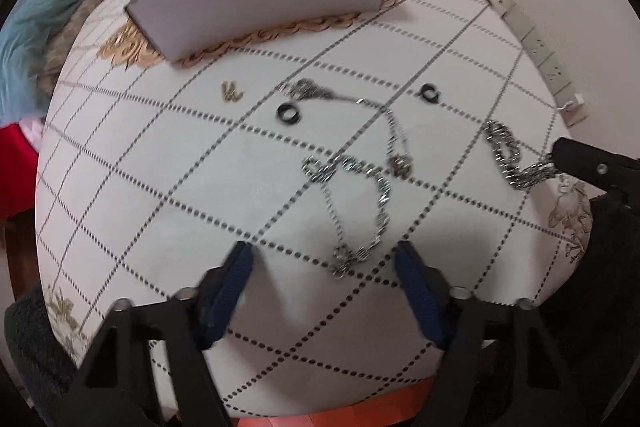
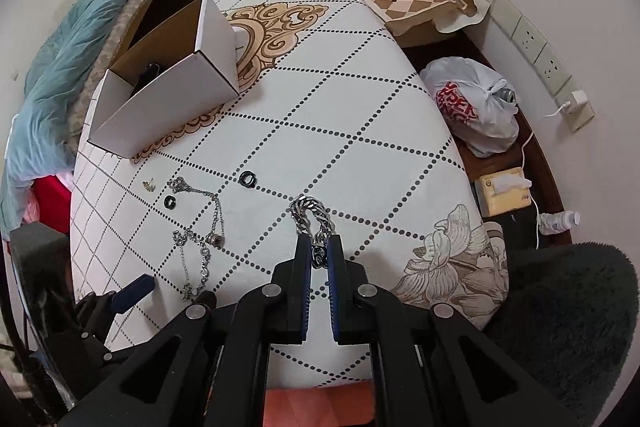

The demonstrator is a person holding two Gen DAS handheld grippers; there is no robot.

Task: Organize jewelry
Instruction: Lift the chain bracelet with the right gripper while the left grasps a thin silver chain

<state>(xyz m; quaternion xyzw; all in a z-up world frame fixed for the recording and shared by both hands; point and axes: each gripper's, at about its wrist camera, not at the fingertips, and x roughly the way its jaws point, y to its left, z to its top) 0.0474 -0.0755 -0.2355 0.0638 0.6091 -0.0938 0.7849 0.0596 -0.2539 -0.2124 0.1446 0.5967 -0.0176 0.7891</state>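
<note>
Covering most of both views, the bench (image 2: 360,99) wears a white cloth with dotted diamonds. At its far left corner stands an open white box (image 2: 168,107), the likely home for the jewelry. Nearer, the pieces lie spread across the middle and near side.

Largest is the heavy chain (image 2: 310,215), thick curb links, near the right edge. The right claw (image 2: 319,259) is pinched narrow on one end of it, and the rest trails away from the claw toward the far edge, its long axis roughly along the claw's line. It looks weighty and limp, so I judge it will swing and sag when lifted; a grip across several links should hold better than one on a single link.

Next is the fine necklace (image 1: 360,211), a loop of thin chain with small stations, lying near the front edge and running from there toward the middle. The left claw (image 1: 324,267) stands half open over its near end, pads not touching it. This piece is light, slippery and prone to tangle; the bunched near end is the best place to pinch.

Beyond it lies a second thin pendant chain (image 1: 360,103), then two black rings (image 1: 287,113) well apart, then tiny gold earrings (image 1: 232,91) nearest the box.
</note>
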